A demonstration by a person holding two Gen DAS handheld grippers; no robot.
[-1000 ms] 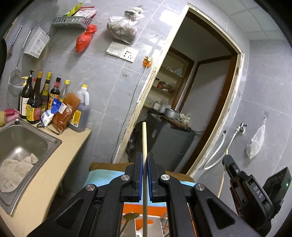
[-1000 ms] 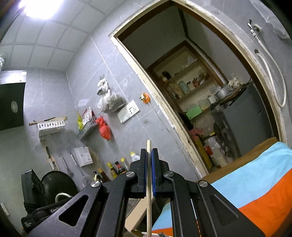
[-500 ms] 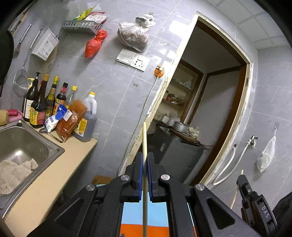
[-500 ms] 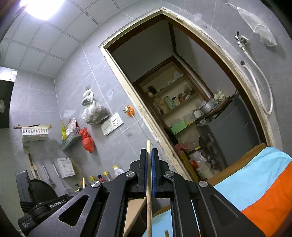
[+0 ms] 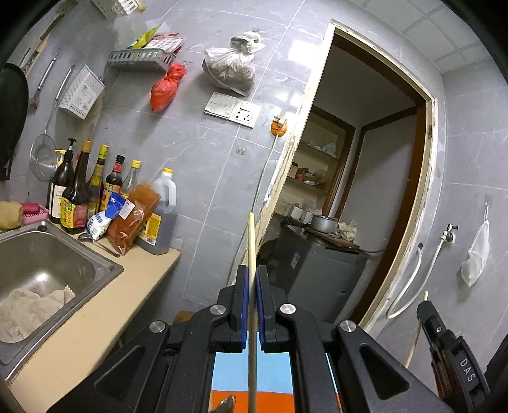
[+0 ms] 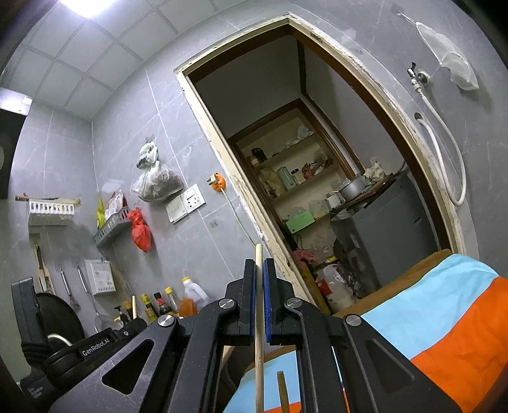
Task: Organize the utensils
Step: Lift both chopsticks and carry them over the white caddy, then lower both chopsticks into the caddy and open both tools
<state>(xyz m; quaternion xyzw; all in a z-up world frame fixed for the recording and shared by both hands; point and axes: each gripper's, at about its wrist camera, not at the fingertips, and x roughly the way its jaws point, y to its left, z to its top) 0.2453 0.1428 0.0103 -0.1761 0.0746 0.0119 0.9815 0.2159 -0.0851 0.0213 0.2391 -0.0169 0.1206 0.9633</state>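
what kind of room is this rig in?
Most likely a small home kitchen: a steel sink set in a counter, sauce and oil bottles lined up against the grey-tiled wall, and a strainer hanging above. A doorway leads to a cluttered storeroom.

- Grey tiled wall ahead, with a socket and hanging bags.
- Open doorway ahead to the right; shelves show inside.
- Beige counter with steel sink and bottles to the left.
- Ceiling light overhead.
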